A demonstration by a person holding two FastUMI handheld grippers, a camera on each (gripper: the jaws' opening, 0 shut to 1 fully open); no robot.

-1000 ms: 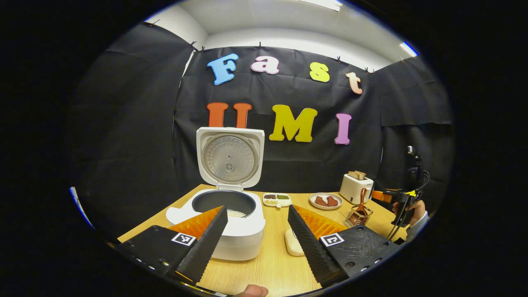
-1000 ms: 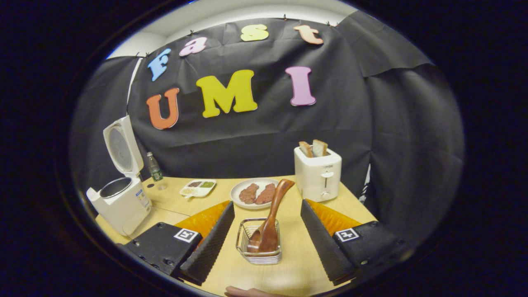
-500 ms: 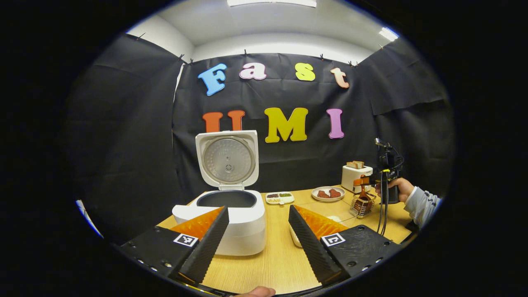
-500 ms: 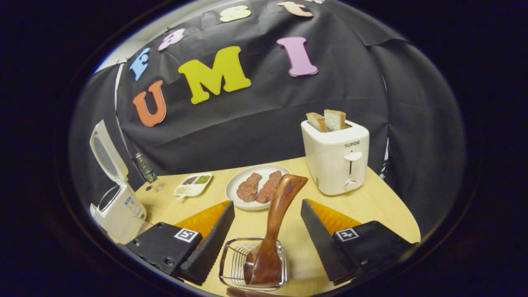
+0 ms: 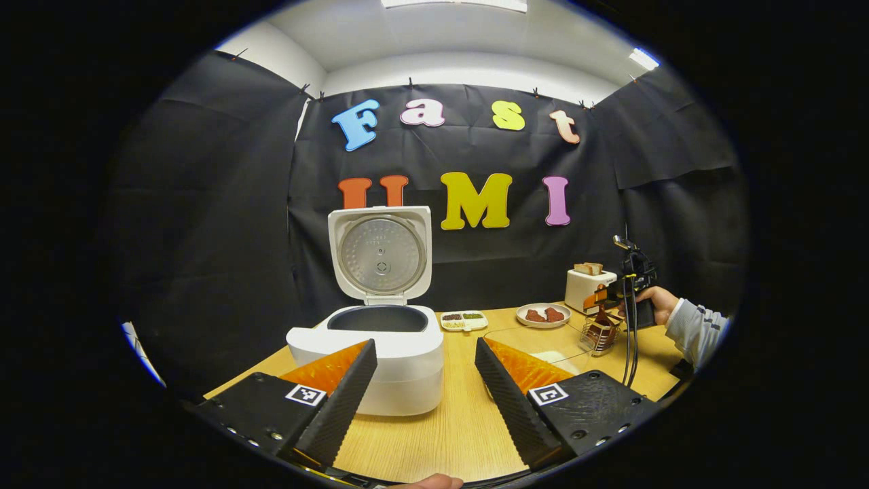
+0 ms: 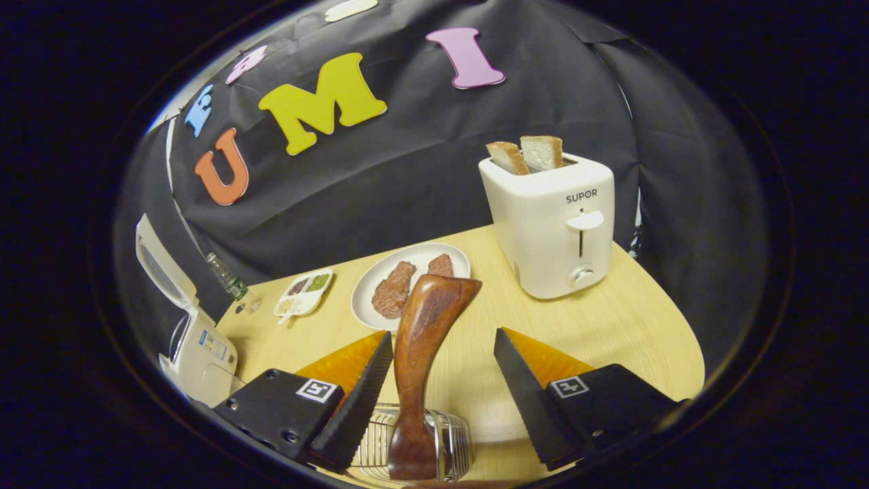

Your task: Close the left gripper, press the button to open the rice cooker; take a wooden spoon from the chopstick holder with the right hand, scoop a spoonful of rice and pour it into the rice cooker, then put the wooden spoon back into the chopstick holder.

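Observation:
The white rice cooker stands on the wooden table with its lid raised upright; it also appears at the far left as the rice cooker. My left gripper is open, held back in front of the cooker. The dark wooden spoon stands handle-up in the wire chopstick holder. My right gripper is open, its fingers on either side of the spoon's handle, the left finger close to it. Farther off in the left gripper view, a hand holds the right gripper over the chopstick holder.
A white toaster with two bread slices stands at the back right. A plate of meat and a divided dish of grains lie behind the holder. A small bottle stands by the cooker.
My right gripper has moved forward and down until the spoon's handle stands between its fingers. My left gripper has drawn back from the cooker and lowered a little.

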